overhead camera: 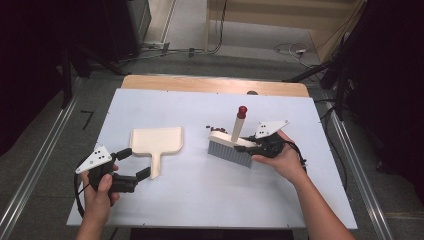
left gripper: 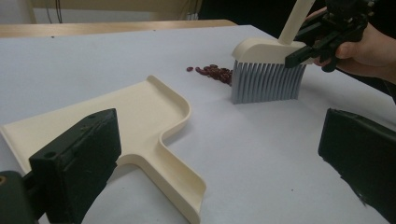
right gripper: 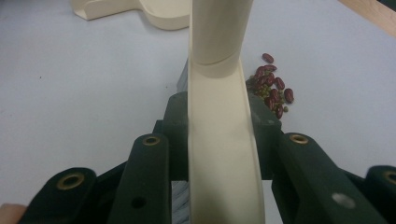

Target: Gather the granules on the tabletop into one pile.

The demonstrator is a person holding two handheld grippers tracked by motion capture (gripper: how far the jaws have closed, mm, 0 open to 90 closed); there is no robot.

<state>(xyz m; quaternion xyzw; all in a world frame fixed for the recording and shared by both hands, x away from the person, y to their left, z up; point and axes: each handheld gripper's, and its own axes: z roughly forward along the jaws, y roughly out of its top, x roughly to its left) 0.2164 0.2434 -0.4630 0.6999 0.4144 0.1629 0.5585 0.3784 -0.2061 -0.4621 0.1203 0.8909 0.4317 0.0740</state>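
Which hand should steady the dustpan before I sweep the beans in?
Left. The left gripper is open around the dustpan handle, while the right gripper is shut on the brush beside the beans.

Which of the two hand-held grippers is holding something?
The right hand-held gripper: its jaws clamp the cream plastic brush, while the left hand-held gripper stands open beside the cream dustpan.

We see a cream plastic hand brush with grey bristles [overhead camera: 230,148] standing bristles-down on the white table, its round handle tilted upward and capped in red. Just behind it lies a small heap of dark red beans [left gripper: 215,73], touching the bristles' far edge. Well apart to the left, a cream plastic dustpan [overhead camera: 157,141] lies flat, its short handle pointing toward us.
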